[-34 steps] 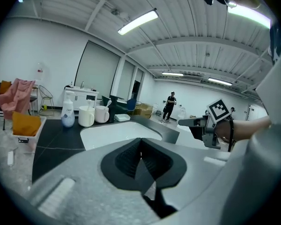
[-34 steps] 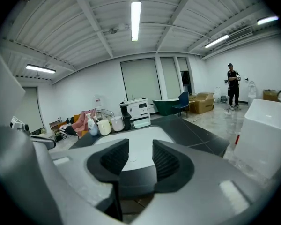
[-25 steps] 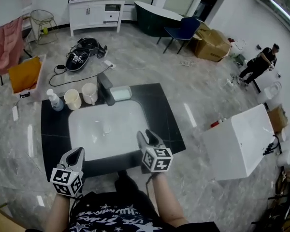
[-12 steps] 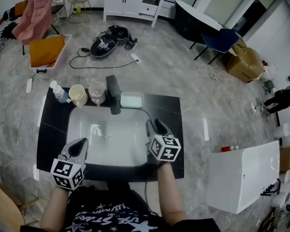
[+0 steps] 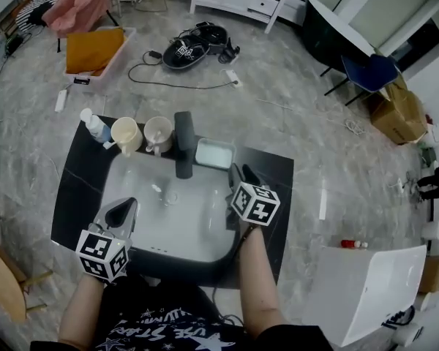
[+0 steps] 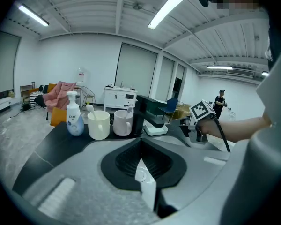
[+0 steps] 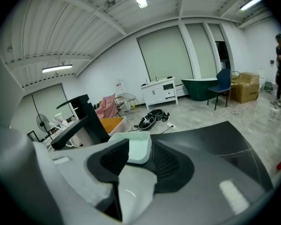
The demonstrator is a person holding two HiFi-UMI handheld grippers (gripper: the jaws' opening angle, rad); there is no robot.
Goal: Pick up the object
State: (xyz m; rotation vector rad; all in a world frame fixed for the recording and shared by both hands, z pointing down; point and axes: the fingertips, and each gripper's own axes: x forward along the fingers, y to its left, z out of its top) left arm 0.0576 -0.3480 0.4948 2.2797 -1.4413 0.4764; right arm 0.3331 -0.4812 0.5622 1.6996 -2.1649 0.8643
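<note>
A white sink (image 5: 143, 229) is set in a black countertop (image 5: 74, 189) with a black faucet (image 5: 183, 152) at its back. Left of the faucet stand a soap bottle (image 5: 95, 126), a cream cup (image 5: 126, 134) and a white cup (image 5: 158, 133). A pale soap dish (image 5: 214, 153) lies right of the faucet. My right gripper (image 5: 240, 172) is shut and empty, just short of the dish (image 7: 139, 146). My left gripper (image 5: 124, 208) is shut and empty over the sink's near left part. It faces the bottle (image 6: 75, 120) and cups (image 6: 99, 124).
A white cabinet (image 5: 373, 287) stands to the right of the counter. On the floor beyond the counter lie a black device with a cable (image 5: 184, 50) and an orange bin (image 5: 94, 50). A wooden edge (image 5: 4, 284) shows at the left.
My right gripper has moved forward along the sink's right side toward the soap dish. The left gripper has moved slightly forward over the sink's near edge. The head view has shifted.
</note>
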